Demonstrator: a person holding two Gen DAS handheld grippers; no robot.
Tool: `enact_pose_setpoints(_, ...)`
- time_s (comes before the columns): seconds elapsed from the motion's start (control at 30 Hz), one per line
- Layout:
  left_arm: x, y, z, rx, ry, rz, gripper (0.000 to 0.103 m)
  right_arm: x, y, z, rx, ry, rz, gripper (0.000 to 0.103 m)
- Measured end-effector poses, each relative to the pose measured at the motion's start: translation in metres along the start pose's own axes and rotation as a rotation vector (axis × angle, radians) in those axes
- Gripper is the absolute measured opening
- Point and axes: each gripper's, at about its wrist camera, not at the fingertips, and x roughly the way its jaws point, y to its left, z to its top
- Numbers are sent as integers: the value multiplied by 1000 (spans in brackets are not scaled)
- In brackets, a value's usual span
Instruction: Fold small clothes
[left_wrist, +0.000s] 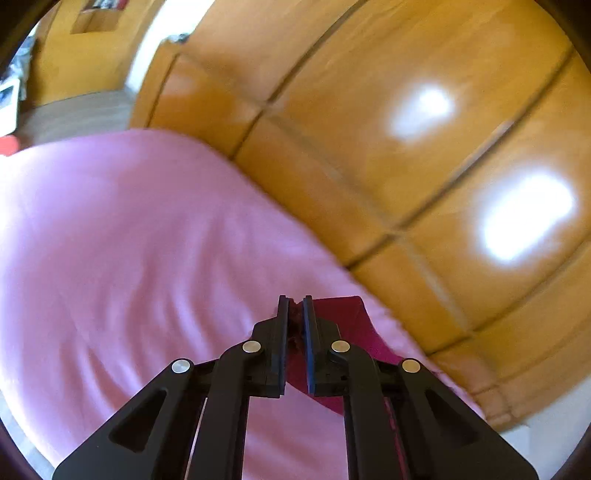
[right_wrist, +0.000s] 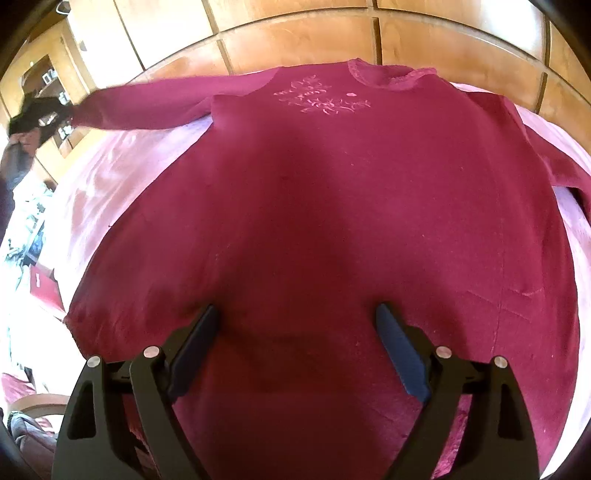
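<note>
Your left gripper (left_wrist: 295, 301) pinches a fold of the dark red garment (left_wrist: 354, 328) near the pink bedspread's (left_wrist: 129, 240) edge beside the wooden panelling (left_wrist: 369, 129).

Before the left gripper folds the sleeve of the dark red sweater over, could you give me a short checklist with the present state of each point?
1. Left gripper holds the sleeve end: ok, the jaws are shut on dark red cloth.
2. Sweater body lies flat on the pink sheet: ok, front side up, only small wrinkles.
3. Right gripper is free: ok, the jaws are open above the hem, holding nothing.
4. Other sleeve is spread out: cannot tell, its end leaves the right wrist view.
5. Held sleeve is straight: ok, it stretches out sideways from the shoulder.
</note>
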Motion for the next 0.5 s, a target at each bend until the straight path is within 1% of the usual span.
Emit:
enact_pose_setpoints(0.03, 17, 4, 2, 4, 17, 47, 6, 0, 1, -1, 0, 2, -4, 88)
enact_pose_setpoints(0.07, 28, 8, 3, -2, 31, 78, 6, 1, 2, 0, -1, 6, -11, 88)
enact_pose_setpoints(0.13, 54, 20, 3, -22, 90, 115, 8, 2, 2, 1, 1, 11, -16, 89)
enact_pose_setpoints(0.17, 59, 25, 4, -36, 104, 142, 13, 2, 2, 2, 3, 13, -18, 89)
enact_pose_setpoints(0.2, 61, 32, 2, -61, 115, 149, 28, 2, 2, 2, 5, 14, -19, 89)
enact_pose_setpoints(0.23, 62, 40, 2, -86, 119, 132, 44, 3, 3, 2, 6, 14, -21, 89)
enact_pose_setpoints(0.27, 56, 53, 1, -130, 105, 112, 48, 3, 3, 1, 7, 13, -23, 90)
enact_pose_setpoints(0.3, 49, 63, -1, -162, 82, 109, 49, 4, 3, 1, 6, 12, -25, 91)
enact_pose_setpoints(0.33, 45, 70, -5, -177, 75, 91, 49, 4, 4, 1, 6, 11, -26, 92)
enact_pose_setpoints(0.43, 38, 86, -18, -203, 96, 43, 49, 6, 6, 1, -2, 13, -34, 94)
enact_pose_setpoints(0.5, 41, 89, -28, -187, 111, 39, 49, 6, 6, 2, -2, 16, -38, 94)
